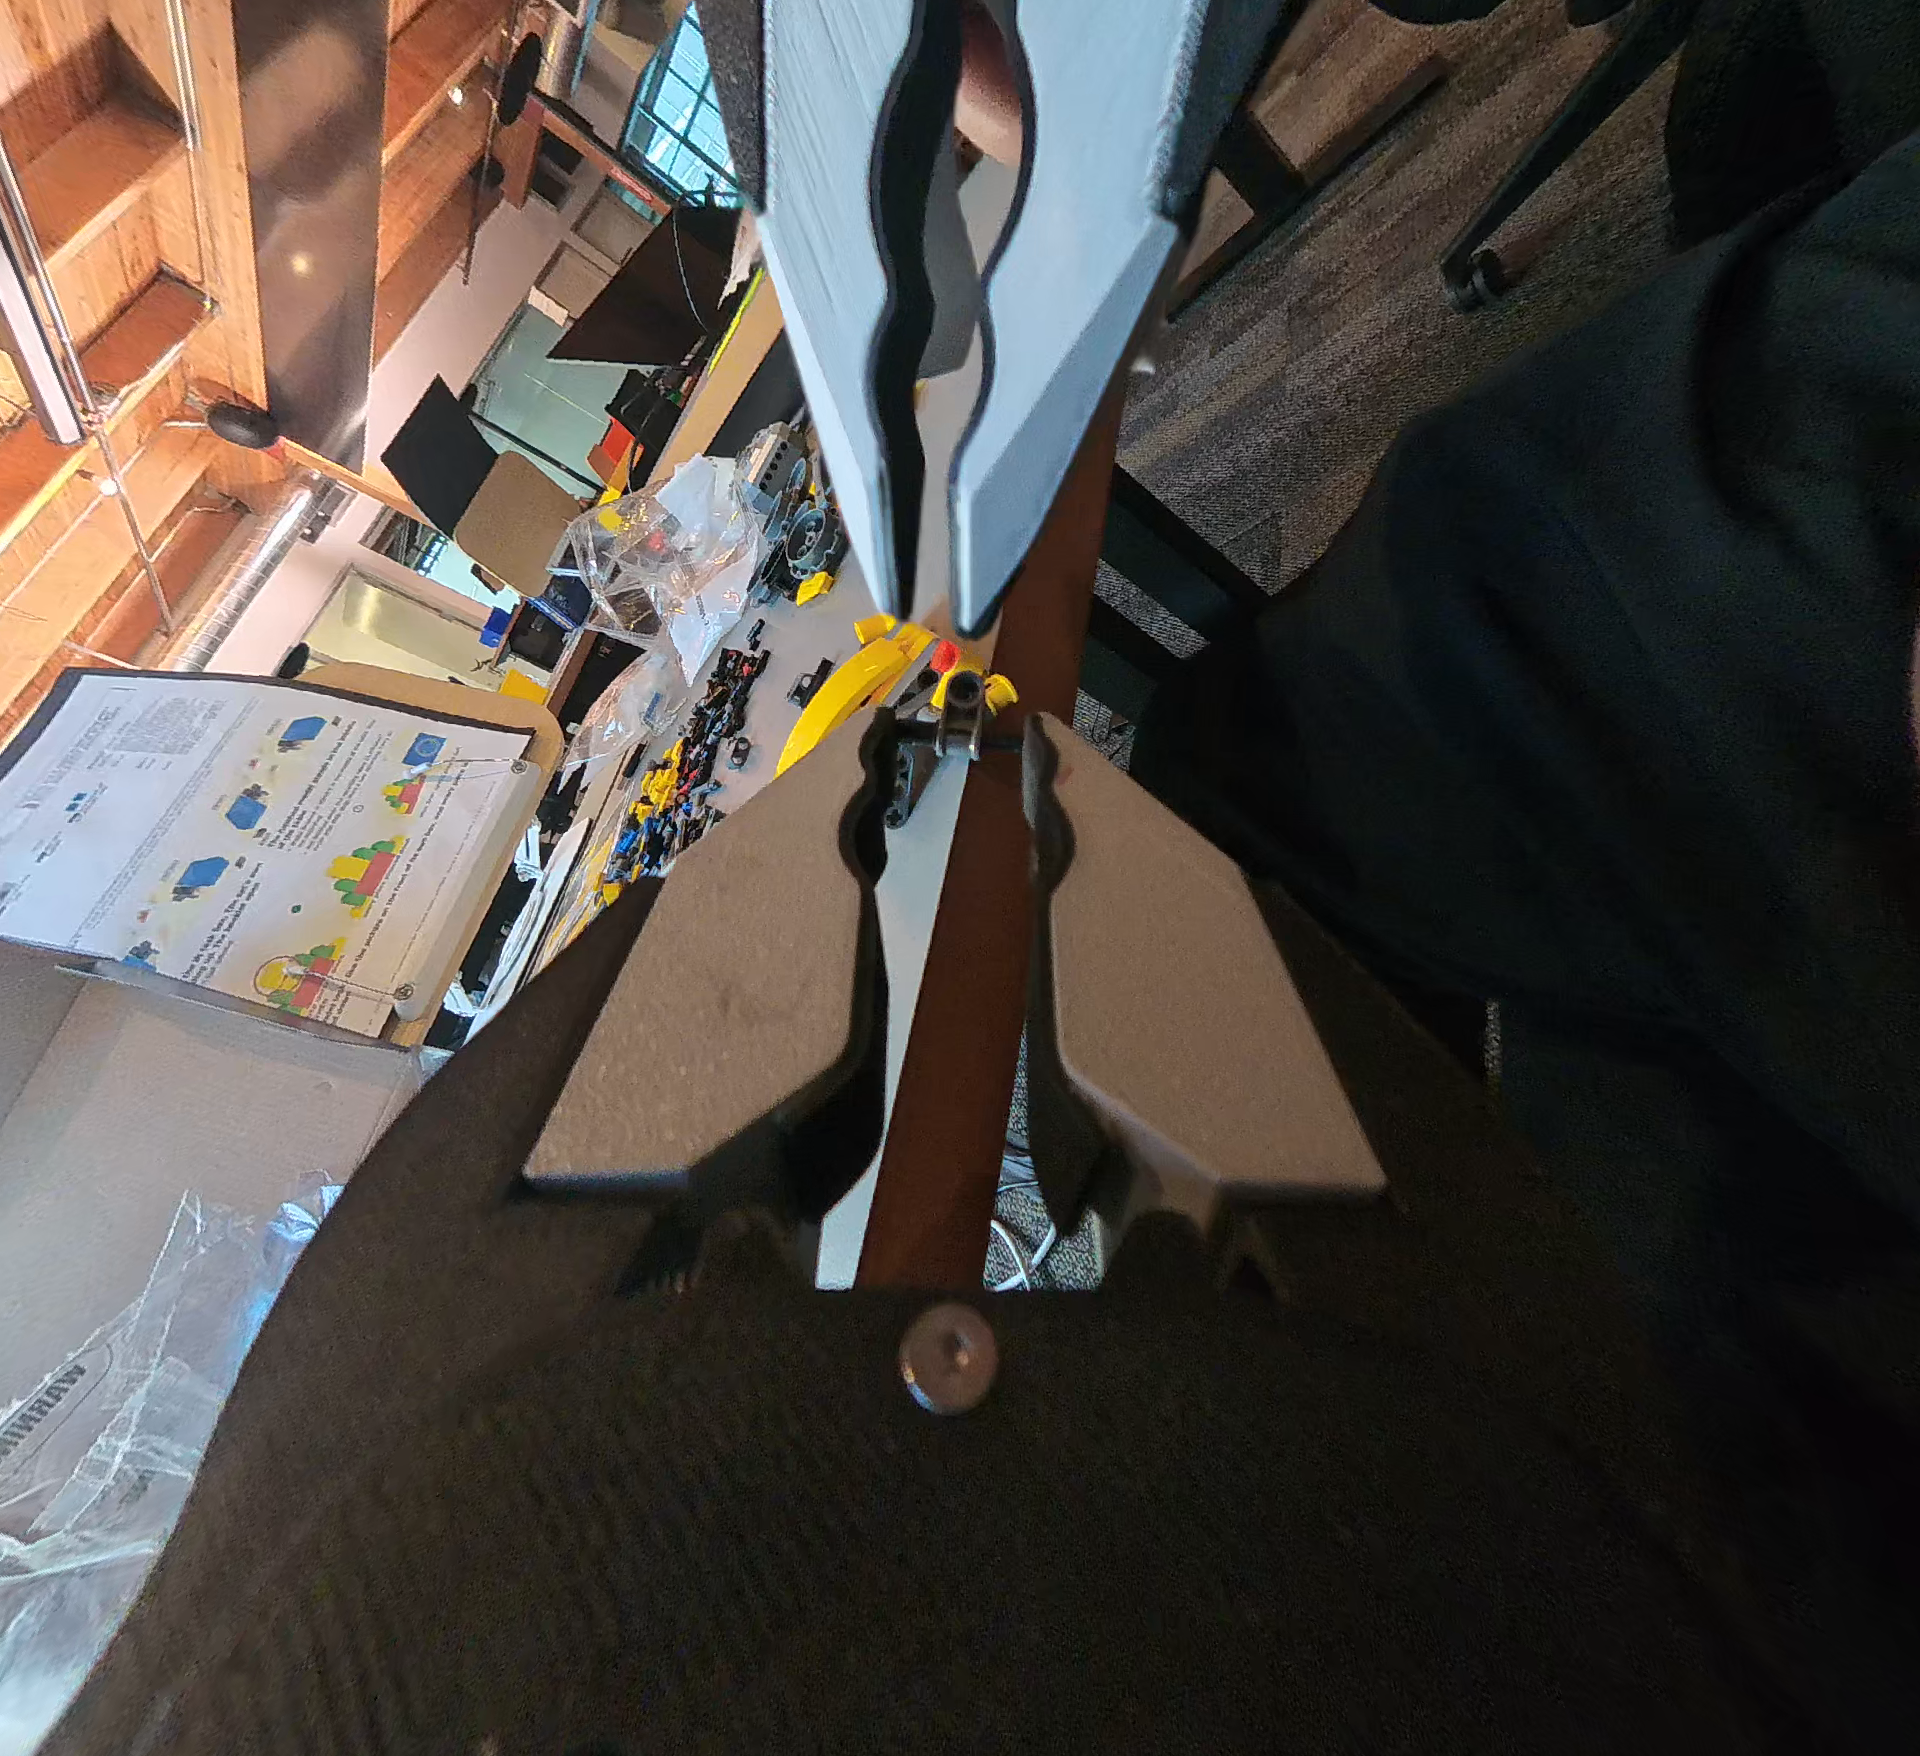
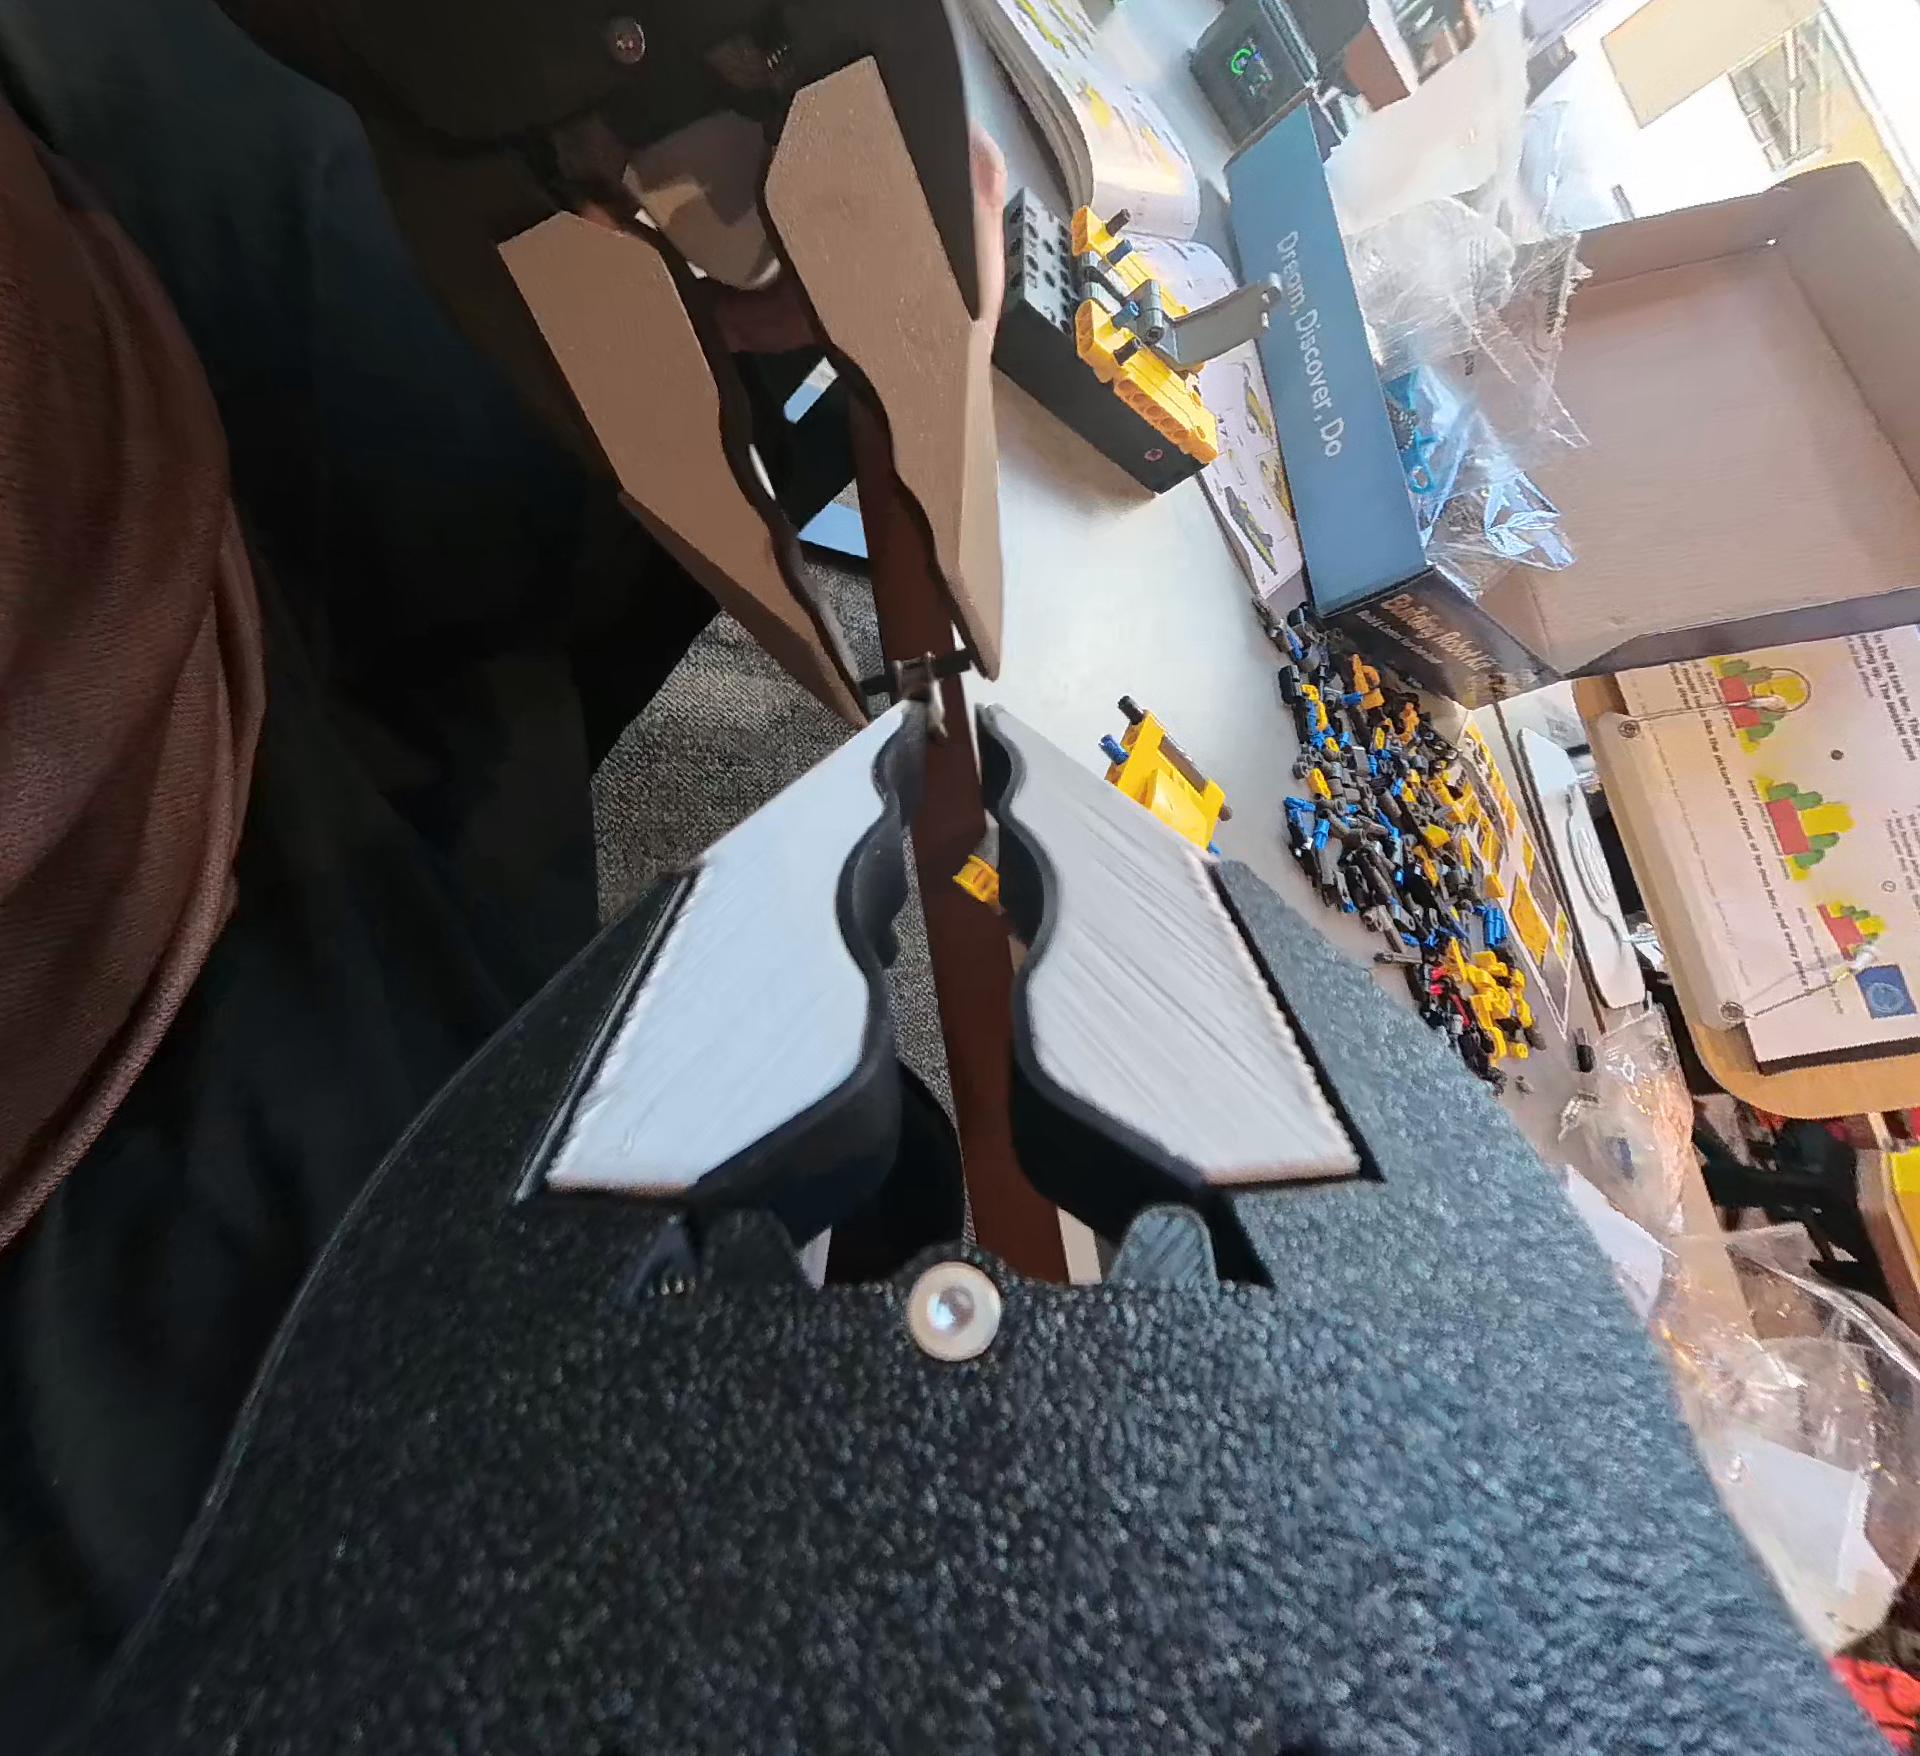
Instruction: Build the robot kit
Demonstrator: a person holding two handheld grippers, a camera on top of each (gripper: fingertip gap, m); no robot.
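My left gripper (image 1: 956,732), with tan fingers, is shut on a small grey pin-and-connector piece (image 1: 935,738) and holds it over the brown table edge (image 1: 956,1031). The piece also shows in the right wrist view (image 2: 925,680), between the tan fingers (image 2: 914,418). My right gripper (image 2: 943,717), with white fingers, faces it tip to tip. Its jaws stand a narrow gap apart around the piece's end. A small yellow bit (image 2: 977,875) sits between the white fingers (image 2: 1132,958); I cannot tell if it is gripped. The right gripper also shows in the left wrist view (image 1: 935,617).
The white table (image 2: 1101,584) holds a pile of small yellow, blue and black pieces (image 2: 1403,875), a yellow assembly (image 2: 1164,771), a black-and-yellow block (image 2: 1101,356), a blue box (image 2: 1330,376), an open cardboard box (image 2: 1745,418), plastic bags (image 1: 665,553) and an instruction sheet (image 1: 260,833). A person's dark clothing (image 1: 1558,771) is close by.
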